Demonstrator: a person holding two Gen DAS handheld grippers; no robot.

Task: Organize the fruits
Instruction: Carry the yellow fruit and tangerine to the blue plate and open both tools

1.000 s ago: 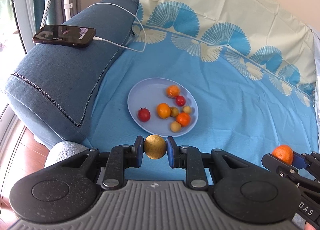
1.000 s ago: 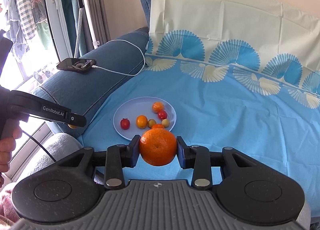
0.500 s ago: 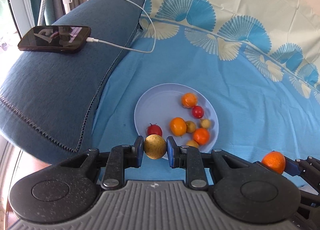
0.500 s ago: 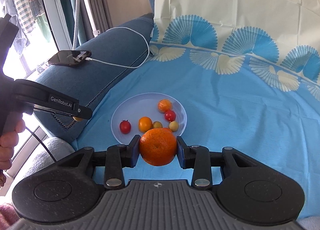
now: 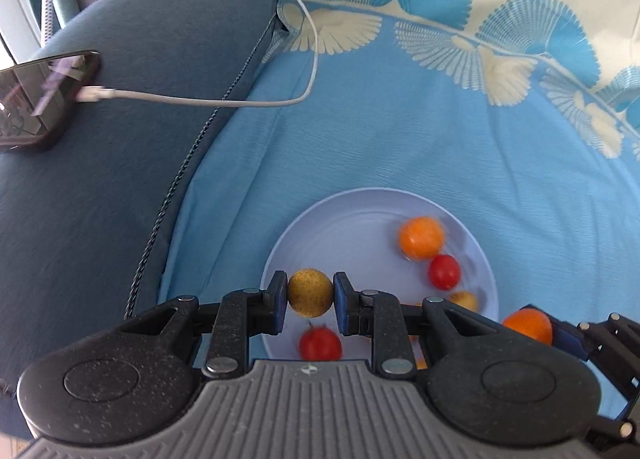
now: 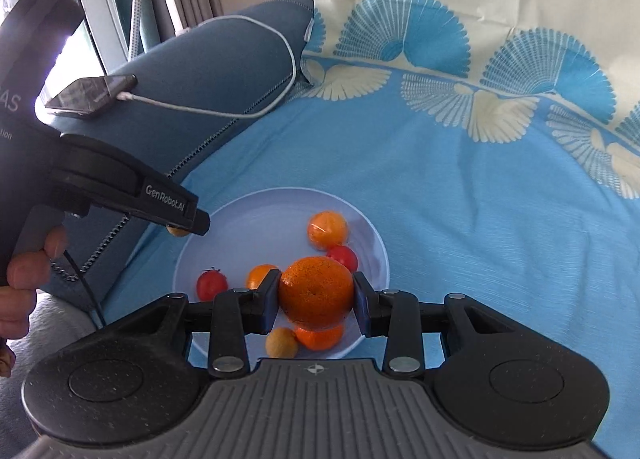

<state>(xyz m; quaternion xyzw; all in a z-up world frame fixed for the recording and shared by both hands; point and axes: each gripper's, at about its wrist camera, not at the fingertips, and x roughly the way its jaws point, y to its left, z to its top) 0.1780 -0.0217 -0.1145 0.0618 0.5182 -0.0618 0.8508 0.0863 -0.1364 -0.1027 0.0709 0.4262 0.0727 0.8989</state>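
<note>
Left gripper [image 5: 310, 298]: clamped on small round speckled yellow fruit [image 5: 310, 298], held above near-left part of plate

Right gripper [image 6: 316, 293]: clamped on large round dimpled orange [image 6: 316, 293], held above plate's near side

Round pale-blue plastic plate [image 6: 372, 243]: on blue bedsheet [image 6: 460, 195]; holds small oranges, red cherry tomatoes, yellow fruits

Step in hand, judged: both fruits carried to plate

Next move calls for: lowering over bare plate floor [image 5: 340, 235], parting jaws gently, avoiding fruit already there, so nothing rolls off
</note>
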